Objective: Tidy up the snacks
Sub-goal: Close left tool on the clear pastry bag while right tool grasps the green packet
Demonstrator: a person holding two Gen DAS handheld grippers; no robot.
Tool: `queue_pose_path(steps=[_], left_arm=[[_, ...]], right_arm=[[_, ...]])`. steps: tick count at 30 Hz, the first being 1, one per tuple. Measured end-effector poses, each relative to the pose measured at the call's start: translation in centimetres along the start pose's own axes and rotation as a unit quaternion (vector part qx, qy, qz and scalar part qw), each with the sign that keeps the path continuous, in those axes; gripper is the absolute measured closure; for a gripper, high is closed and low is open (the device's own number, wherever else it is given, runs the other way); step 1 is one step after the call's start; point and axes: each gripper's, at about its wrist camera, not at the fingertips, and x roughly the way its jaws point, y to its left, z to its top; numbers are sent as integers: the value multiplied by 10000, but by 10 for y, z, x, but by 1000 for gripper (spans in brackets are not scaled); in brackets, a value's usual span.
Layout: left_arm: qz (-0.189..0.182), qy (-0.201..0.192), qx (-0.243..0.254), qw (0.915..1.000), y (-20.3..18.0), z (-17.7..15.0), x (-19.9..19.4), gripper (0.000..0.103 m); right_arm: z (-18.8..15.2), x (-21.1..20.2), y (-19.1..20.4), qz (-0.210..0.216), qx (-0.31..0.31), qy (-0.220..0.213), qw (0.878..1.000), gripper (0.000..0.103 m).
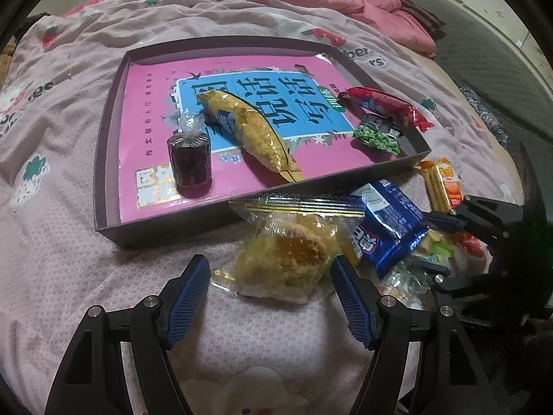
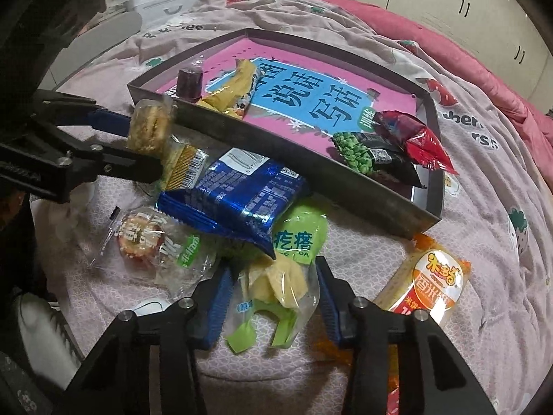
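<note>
The right gripper (image 2: 273,297) is pinching the green-label chip bag (image 2: 276,287) at 6 o'clock; the slick film may slip. The left gripper (image 1: 271,283) is straddling the crumbly pastry (image 1: 287,259), jaws agape, holding nothing.

My left gripper (image 1: 271,273) angles steeply down, its blue pads spread either side of a clear-wrapped pastry (image 1: 287,256) without pressing it. My right gripper (image 2: 273,276), at its three o'clock, also tilts steeply down, jaws narrowed around a green-and-clear crisp bag (image 2: 276,290), pads at its sides.
</note>
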Motion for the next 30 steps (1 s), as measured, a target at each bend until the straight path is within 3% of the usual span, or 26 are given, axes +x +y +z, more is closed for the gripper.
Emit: queue_pose_path(steps=[13,17,18,19,20,26,30], left_arm=[[-131,-81,-189,9997,5,1,4,28],[-189,-118,-222,9995,6,1,2,35],[-201,-135,-209,9995,6,1,1,40],[-249,-166,-182,9994,5,2,-1,51],[-263,-191,-157,9993,4,2,-3,52],[-182,-207,-14,9996,0,2,-6,57],[-190,-239,-76,9995,2,0,-11,58]], right_arm=[[-5,-29,-9,76,399,-288,9988,64],[-8,-32,-10,1,446,-269,9986,64],[-8,-33,-10,-15,461,-275,9986,64],[-9,-34,-12,-57,498,-294,9983,64],[-9,-36,-13,-88,547,-319,9980,64],[-12,-50,-33,-147,1002,-600,9930,64],[-12,-64,-42,48,1277,-935,9874,64]])
